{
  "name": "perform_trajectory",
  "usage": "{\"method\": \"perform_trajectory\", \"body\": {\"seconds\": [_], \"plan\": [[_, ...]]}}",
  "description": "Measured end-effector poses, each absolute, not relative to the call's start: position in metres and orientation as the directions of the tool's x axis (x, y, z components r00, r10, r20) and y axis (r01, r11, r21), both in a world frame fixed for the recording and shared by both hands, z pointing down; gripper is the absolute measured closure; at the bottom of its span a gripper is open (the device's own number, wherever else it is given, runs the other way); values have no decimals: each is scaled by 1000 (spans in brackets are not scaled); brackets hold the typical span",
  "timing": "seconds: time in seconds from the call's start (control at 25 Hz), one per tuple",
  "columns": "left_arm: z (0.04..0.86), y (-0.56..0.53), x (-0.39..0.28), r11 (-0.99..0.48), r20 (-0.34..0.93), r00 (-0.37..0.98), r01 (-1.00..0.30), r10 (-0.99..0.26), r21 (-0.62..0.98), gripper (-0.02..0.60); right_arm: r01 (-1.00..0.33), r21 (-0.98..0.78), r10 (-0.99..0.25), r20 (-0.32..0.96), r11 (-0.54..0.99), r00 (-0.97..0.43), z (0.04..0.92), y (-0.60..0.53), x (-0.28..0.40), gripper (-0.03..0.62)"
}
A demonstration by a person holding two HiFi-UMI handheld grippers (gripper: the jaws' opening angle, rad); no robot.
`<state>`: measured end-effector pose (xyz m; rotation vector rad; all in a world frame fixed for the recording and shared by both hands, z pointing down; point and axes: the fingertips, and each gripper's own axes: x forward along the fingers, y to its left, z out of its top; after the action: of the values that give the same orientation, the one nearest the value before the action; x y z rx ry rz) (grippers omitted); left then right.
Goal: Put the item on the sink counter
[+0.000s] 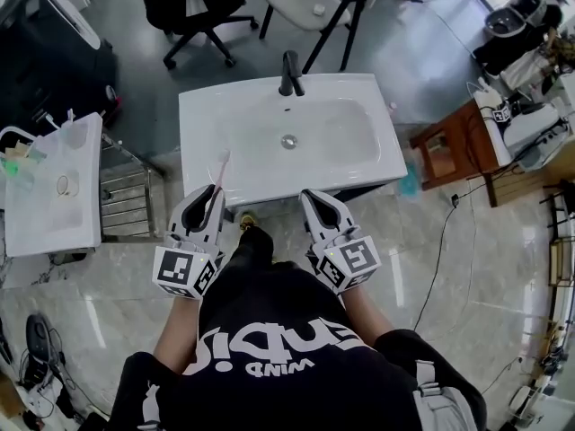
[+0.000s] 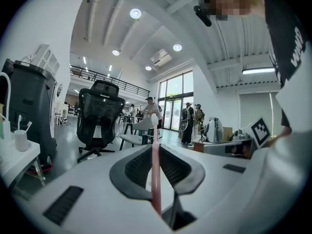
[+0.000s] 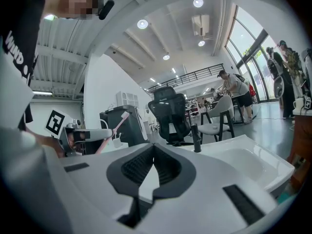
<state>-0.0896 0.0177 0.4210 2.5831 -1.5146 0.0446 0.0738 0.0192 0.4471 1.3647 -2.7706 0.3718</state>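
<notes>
A pink toothbrush with a white head stands between the jaws of my left gripper, which is shut on its handle. In the left gripper view the toothbrush rises upright from the pads. The head of the brush reaches over the front left edge of the white sink counter. My right gripper hovers at the counter's front edge, right of the left one, shut with nothing in it. Its closed tips point toward the basin, and the toothbrush shows off to its left.
A black faucet stands at the back of the basin. A second white counter with a cup is at the left, beside a metal rack. A wooden cabinet stands to the right. Chairs are behind the sink.
</notes>
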Motion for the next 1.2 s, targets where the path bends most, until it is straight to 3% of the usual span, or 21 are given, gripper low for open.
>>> {"method": "perform_trajectory", "body": {"seconds": [1.2], "plan": [[414, -160, -104, -561, 148, 568, -823, -809, 93, 518, -780, -207, -776, 117, 591, -619, 427, -151, 31, 576]]}}
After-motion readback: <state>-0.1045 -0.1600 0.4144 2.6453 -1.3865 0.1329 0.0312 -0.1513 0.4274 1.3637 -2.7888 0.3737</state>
